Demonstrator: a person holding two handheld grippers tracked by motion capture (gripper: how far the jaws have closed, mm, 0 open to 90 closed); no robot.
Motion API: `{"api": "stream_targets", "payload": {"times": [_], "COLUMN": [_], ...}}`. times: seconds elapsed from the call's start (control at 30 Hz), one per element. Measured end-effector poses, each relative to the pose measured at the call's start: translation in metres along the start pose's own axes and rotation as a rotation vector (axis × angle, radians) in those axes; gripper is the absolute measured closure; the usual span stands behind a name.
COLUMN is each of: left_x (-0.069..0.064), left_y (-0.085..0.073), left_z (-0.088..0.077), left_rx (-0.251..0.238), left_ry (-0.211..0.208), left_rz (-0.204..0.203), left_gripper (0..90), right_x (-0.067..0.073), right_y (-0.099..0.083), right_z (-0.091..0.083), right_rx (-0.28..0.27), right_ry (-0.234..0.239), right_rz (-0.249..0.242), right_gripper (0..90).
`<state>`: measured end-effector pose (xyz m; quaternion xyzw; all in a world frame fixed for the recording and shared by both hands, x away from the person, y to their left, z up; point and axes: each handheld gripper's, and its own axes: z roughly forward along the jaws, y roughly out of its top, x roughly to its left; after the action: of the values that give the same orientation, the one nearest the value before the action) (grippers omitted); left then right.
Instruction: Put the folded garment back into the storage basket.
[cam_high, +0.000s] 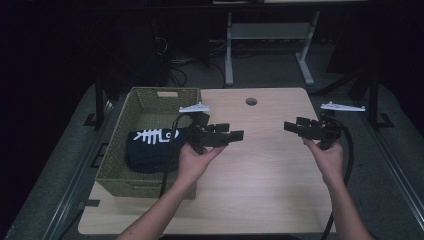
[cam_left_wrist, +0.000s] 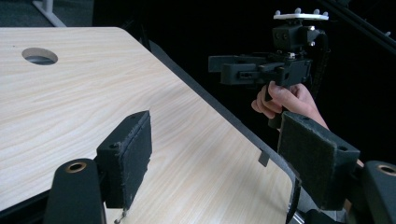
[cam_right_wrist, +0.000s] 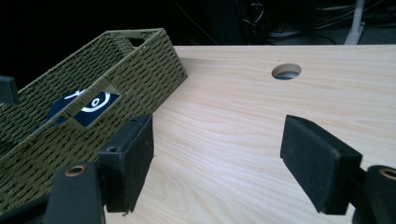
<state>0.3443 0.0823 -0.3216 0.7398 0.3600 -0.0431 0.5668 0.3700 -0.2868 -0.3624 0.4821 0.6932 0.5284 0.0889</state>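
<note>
A green woven basket (cam_high: 150, 107) sits on the left part of the wooden counter (cam_high: 260, 175). Inside it lies a dark blue cloth (cam_high: 150, 145) with a white fish-bone drawing on it. The cloth peeks through the handle hole in the basket's wall in the right gripper view (cam_right_wrist: 86, 106).

The left tongs (cam_high: 239, 135) are held up over the counter, just beside the basket's right wall, and they point to the right. Their jaws stand wide apart with nothing between them. The left hand (cam_high: 194, 159) holds them from below, and a black cable (cam_high: 170, 150) hangs from them across the basket and over the cloth.

The right tongs (cam_high: 289, 126) are held over the right side of the counter, well apart from the left ones, and point left toward them. Their jaws are wide apart too, with nothing inside. The right hand (cam_high: 327, 157) holds them.

Between the two tongs the wood is bare. A small round hole (cam_high: 251, 101) sits near the far edge. Behind the counter stand the grey legs of another table (cam_high: 229, 55).
</note>
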Motion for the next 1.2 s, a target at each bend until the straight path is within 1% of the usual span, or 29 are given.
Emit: {"api": "stream_targets", "payload": {"times": [0.2, 0.33, 0.47, 0.5, 0.57, 0.63, 0.7, 0.83, 0.9, 0.93, 0.97, 1.07, 1.17, 1.2], "left_x": [-0.009, -0.012, -0.016, -0.018, -0.021, -0.025, -0.028, -0.033, -0.035, -0.036, -0.036, -0.035, -0.036, -0.037], "left_y": [-0.007, -0.013, -0.019, -0.021, -0.025, -0.033, -0.040, -0.054, -0.059, -0.064, -0.068, -0.081, -0.093, -0.098], "left_z": [0.012, 0.019, 0.026, 0.028, 0.030, 0.032, 0.035, 0.040, 0.042, 0.042, 0.042, 0.041, 0.040, 0.040], "left_rx": [0.014, 0.011, 0.013, 0.006, 0.002, -0.006, -0.001, -0.002, -0.001, 0.002, 0.000, -0.008, 0.001, 0.007], "left_ry": [-0.015, -0.031, -0.039, -0.043, -0.043, -0.041, -0.040, -0.058, -0.061, -0.060, -0.059, -0.084, -0.084, -0.084], "left_rz": [0.013, 0.000, 0.000, -0.008, -0.010, -0.001, 0.009, 0.005, 0.014, 0.025, 0.031, 0.026, 0.040, 0.050], "left_gripper": [24.6, 24.5, 24.5, 24.5, 24.4, 24.4, 24.4, 24.4, 24.4, 24.4, 24.4, 24.2, 24.0, 24.0], "right_x": [-0.008, -0.014, -0.019, -0.020, -0.022, -0.023, -0.026, -0.029, -0.030, -0.030, -0.030, -0.028, -0.024, -0.024], "right_y": [-0.008, -0.013, -0.020, -0.022, -0.025, -0.031, -0.038, -0.053, -0.060, -0.063, -0.066, -0.074, -0.087, -0.090], "right_z": [-0.005, -0.010, -0.018, -0.020, -0.023, -0.026, -0.031, -0.038, -0.042, -0.043, -0.046, -0.050, -0.054, -0.055], "right_rx": [0.018, 0.019, 0.023, 0.021, 0.022, 0.032, 0.031, 0.038, 0.029, 0.025, 0.023, 0.027, 0.033, 0.033], "right_ry": [-0.018, -0.031, -0.039, -0.044, -0.047, -0.057, -0.064, -0.073, -0.065, -0.059, -0.061, -0.073, -0.083, -0.088], "right_rz": [0.011, 0.019, 0.038, 0.032, 0.033, 0.030, 0.036, 0.038, 0.048, 0.056, 0.055, 0.031, 0.016, 0.006], "right_gripper": [25.1, 25.1, 24.9, 24.9, 24.9, 24.8, 24.8, 24.8, 24.9, 24.8, 24.8, 24.9, 24.8, 24.5]}}
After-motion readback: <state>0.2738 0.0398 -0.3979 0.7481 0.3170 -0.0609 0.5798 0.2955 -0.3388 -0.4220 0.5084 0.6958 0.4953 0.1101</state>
